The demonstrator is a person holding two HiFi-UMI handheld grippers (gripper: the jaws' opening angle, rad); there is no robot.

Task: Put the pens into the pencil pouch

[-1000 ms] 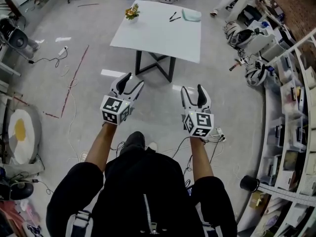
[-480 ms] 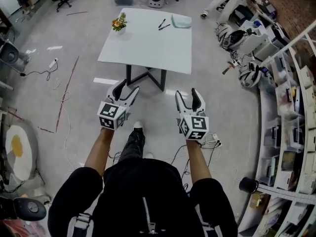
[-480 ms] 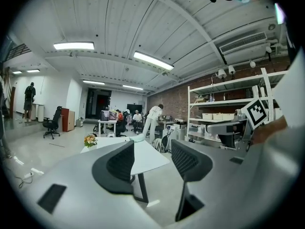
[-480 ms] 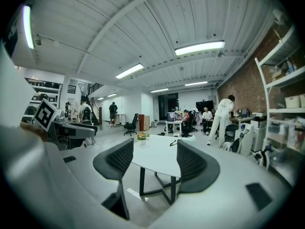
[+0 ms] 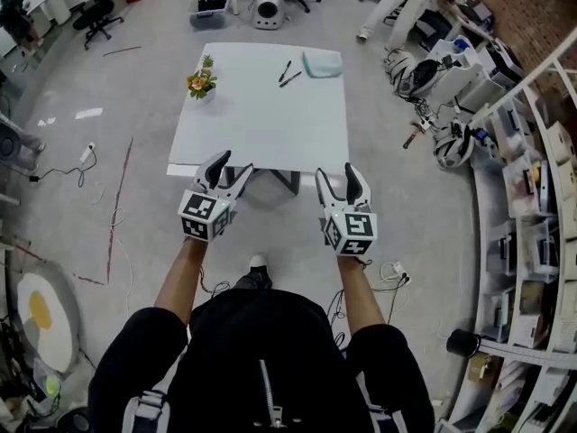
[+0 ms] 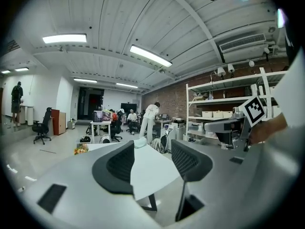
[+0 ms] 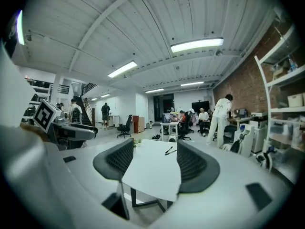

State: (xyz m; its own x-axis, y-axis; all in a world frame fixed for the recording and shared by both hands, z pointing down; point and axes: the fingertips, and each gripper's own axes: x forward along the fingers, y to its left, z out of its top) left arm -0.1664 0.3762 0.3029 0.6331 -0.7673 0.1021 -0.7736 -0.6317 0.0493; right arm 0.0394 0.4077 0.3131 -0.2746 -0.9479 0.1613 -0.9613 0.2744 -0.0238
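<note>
1. Head view: the two pens [image 5: 287, 72] lie side by side at the far edge of the white bench [image 5: 261, 124], right of its middle. Their long axes slant from near-left to far-right. The pale green pouch [image 5: 322, 63] lies flat just right of them, near but apart. The left gripper [image 5: 230, 165] and right gripper [image 5: 336, 174] hover at the bench's near edge, both with jaws spread and nothing in them. The pens are straight ahead across the whole bench, well apart from both. They sit about midway between the two lines of reach, and the pouch is on the right gripper's side. A small flower pot [image 5: 200, 83] stands far left. The only print to be seen is the black square markers on the gripper cubes.

2. Left gripper view: the jaws stand wide apart with only bench top between them. The pouch [image 6: 140, 142] shows far off, just above the gap. I cannot make out the pens here. I can read no label on the shelves or boxes at the right.

3. Right gripper view: the jaws gape just as wide and hold nothing. The pens [image 7: 169, 150] show in the gap, toward the right jaw, at the bench's far end. The pouch does not show here. There is no legible writing.
</note>
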